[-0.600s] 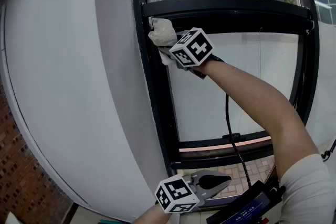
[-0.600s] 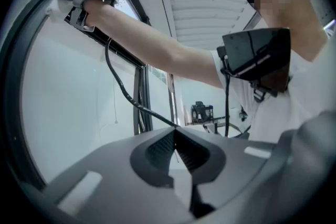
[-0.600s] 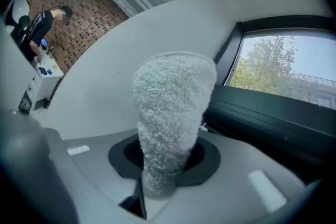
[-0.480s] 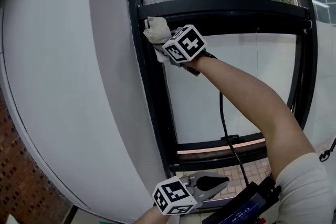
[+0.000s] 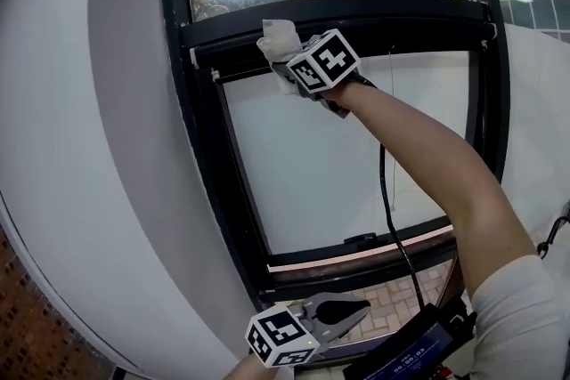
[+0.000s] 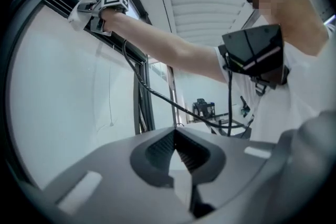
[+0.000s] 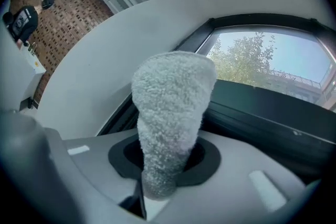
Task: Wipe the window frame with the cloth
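My right gripper [image 5: 289,64] is raised to the black window frame [image 5: 410,12] and is shut on a white fluffy cloth [image 5: 280,39]. The cloth presses on the frame's upper horizontal bar, a little right of its left corner. In the right gripper view the cloth [image 7: 170,107] stands up out of the right gripper [image 7: 163,168], with the dark frame bar [image 7: 262,107] just behind it. My left gripper [image 5: 361,308] hangs low near the frame's bottom edge, shut on nothing. The left gripper view shows the left gripper [image 6: 181,157] and, far up, the cloth [image 6: 77,9].
A curved grey wall [image 5: 89,156] borders the frame's left upright [image 5: 207,165]. A black cable [image 5: 385,182] hangs from the right gripper down to a device [image 5: 419,350] at the person's chest. A white panel [image 5: 356,147] fills the lower pane; trees show through the upper glass.
The right gripper has carried the cloth to the right along the upper bar, away from the frame's left corner. The left gripper has stayed low.
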### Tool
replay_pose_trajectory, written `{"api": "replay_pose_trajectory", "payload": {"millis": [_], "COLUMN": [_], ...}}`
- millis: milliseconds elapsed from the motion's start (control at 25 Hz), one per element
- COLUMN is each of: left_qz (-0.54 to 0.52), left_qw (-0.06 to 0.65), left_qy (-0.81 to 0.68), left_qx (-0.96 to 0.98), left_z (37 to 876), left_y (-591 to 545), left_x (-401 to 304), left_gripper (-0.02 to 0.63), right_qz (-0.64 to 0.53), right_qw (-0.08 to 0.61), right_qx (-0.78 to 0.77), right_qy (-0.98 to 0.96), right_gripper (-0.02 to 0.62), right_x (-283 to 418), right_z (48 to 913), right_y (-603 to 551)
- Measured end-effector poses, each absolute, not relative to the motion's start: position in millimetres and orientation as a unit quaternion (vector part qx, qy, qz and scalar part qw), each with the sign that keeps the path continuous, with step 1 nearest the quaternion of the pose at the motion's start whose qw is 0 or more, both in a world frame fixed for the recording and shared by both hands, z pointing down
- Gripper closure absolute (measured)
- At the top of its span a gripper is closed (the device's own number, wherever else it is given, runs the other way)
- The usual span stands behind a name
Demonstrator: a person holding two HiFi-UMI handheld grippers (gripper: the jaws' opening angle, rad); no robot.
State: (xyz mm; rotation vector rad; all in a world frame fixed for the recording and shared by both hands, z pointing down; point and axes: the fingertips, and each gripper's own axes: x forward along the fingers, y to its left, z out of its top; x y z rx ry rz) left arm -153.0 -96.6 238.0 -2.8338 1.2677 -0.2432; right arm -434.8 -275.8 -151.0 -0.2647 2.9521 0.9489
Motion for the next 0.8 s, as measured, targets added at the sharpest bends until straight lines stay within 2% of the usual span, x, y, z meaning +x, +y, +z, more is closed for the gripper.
{"api": "replay_pose_trajectory", "payload": {"millis": [600,800], "left_qz": [-0.083,-0.080], "left_qw": [0.030,0.026], "left_qy": [0.343,0.337], "left_qx": [-0.935,-0.938], "left_z": [250,253], "left_y": [-178,-197], "left_x": [-46,-31], "left_gripper": [0.584,0.585], "right_qz": [0.275,0.266], "right_qw": [0.030,0.026], "right_qx": [-0.169,-0.197], "right_qy": [0.946,0.943], "right_gripper": [0.492,0.492], "right_x": [-260,-223], "right_z": [-162,-161], "right_y": [-423,-468]}}
